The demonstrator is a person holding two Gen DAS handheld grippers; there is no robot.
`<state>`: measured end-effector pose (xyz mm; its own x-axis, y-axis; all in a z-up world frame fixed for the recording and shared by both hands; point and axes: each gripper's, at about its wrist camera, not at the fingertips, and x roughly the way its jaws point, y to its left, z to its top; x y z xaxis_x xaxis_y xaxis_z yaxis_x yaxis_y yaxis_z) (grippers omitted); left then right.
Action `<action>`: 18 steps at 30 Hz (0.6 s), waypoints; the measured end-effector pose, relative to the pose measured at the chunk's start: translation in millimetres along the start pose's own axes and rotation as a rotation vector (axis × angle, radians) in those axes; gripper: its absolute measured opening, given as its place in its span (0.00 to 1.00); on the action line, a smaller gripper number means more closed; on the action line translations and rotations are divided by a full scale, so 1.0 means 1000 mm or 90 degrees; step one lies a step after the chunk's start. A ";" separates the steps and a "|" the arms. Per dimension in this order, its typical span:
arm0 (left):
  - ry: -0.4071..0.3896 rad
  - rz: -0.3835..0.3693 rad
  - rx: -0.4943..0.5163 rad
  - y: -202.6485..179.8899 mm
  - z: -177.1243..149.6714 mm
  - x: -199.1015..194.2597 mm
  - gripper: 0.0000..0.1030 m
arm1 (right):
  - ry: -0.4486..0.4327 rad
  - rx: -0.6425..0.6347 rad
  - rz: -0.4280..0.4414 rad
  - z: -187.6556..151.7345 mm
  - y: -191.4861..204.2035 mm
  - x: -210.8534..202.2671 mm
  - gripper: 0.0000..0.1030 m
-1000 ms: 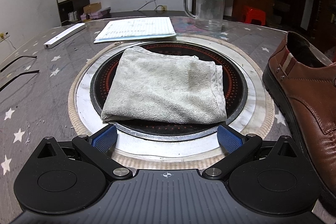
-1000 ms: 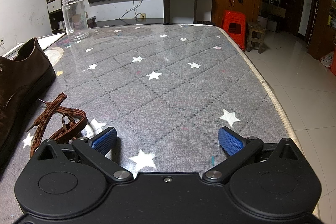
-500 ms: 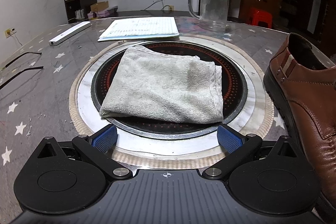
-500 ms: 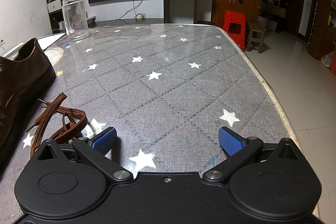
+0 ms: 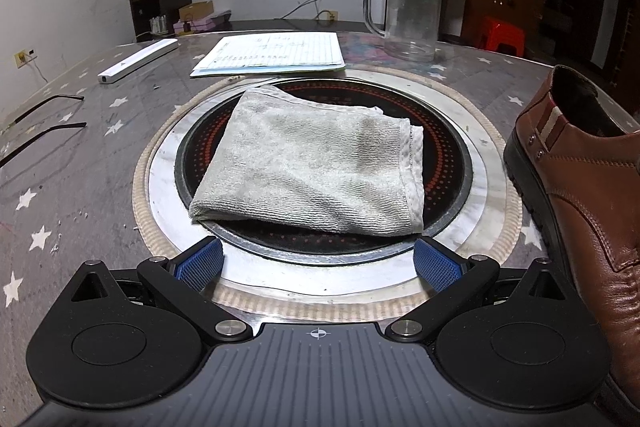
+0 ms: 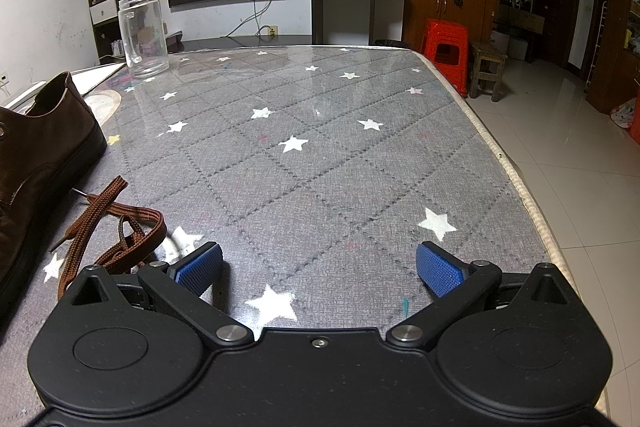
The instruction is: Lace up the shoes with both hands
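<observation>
Star-print table (image 6: pixel 320 155); towel (image 5: pixel 312 171) on round hob; both hand-held grippers (image 5: pixel 318 263) (image 6: pixel 320 265) spread wide, empty.

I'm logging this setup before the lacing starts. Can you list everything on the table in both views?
shoe: one, brown leather, right of the round cooktop
shoelace: one, brown, loose on the table beside the shoe
towel: one, grey, folded on the cooktop
paper pad: one, white, behind the cooktop
glass jar: one, clear, far side
white bar: one, far left
table: grey, white stars
left gripper: fingers open, empty
right gripper: fingers open, empty
</observation>
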<state>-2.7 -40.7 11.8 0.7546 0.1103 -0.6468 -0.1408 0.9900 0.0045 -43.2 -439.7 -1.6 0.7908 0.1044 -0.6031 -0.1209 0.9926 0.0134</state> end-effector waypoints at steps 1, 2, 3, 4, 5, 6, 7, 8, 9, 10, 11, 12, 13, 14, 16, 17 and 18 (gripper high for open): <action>0.000 0.000 0.000 0.000 0.000 0.000 1.00 | 0.000 0.000 0.000 0.000 0.000 0.000 1.00; 0.000 0.000 0.000 0.001 0.000 0.000 1.00 | 0.000 0.000 0.000 0.000 0.000 0.000 1.00; -0.001 0.000 0.000 0.001 0.000 0.000 1.00 | 0.000 0.000 0.000 0.000 0.000 0.000 1.00; -0.001 0.000 -0.001 0.001 0.000 0.000 1.00 | 0.000 0.000 0.000 0.000 0.000 0.000 1.00; -0.001 0.000 -0.001 0.001 -0.001 0.000 1.00 | 0.000 0.000 0.000 0.000 0.000 0.000 1.00; -0.001 0.000 -0.001 0.001 0.000 0.000 1.00 | 0.000 0.000 0.000 0.000 0.000 0.000 1.00; -0.001 -0.001 -0.001 0.001 0.000 0.000 1.00 | 0.000 0.000 0.000 0.000 0.000 0.000 1.00; -0.001 -0.001 -0.001 0.001 0.000 0.000 1.00 | 0.000 0.000 0.000 0.000 0.000 0.000 1.00; -0.001 -0.001 -0.001 0.001 0.000 0.000 1.00 | 0.000 0.000 0.000 0.000 0.000 0.000 1.00; -0.001 -0.001 -0.001 0.001 0.000 0.000 1.00 | 0.000 0.000 0.000 0.000 0.000 0.000 1.00; -0.001 -0.002 -0.002 0.001 0.000 0.000 1.00 | 0.000 0.000 0.000 0.000 0.000 0.000 1.00; -0.001 -0.002 -0.002 0.001 0.000 0.000 1.00 | 0.000 0.000 0.000 0.000 0.000 0.000 1.00; -0.001 -0.002 -0.002 0.001 0.000 0.000 1.00 | 0.000 0.000 0.000 0.000 0.000 0.000 1.00; -0.001 -0.002 -0.002 0.001 0.000 0.000 1.00 | 0.000 0.000 0.000 0.000 0.000 0.000 1.00; -0.001 -0.002 -0.002 0.000 0.000 0.000 1.00 | 0.000 0.000 0.000 0.000 0.000 0.000 1.00; -0.001 -0.002 -0.002 0.000 0.000 0.000 1.00 | 0.000 0.000 0.000 0.000 0.000 0.000 1.00; -0.001 -0.002 -0.002 0.001 0.000 0.000 1.00 | 0.000 0.000 0.000 0.000 0.000 0.000 1.00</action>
<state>-2.5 -39.9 11.8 0.7561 0.1074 -0.6456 -0.1406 0.9901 0.0000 -43.2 -439.8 -1.6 0.7908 0.1044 -0.6031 -0.1209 0.9926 0.0134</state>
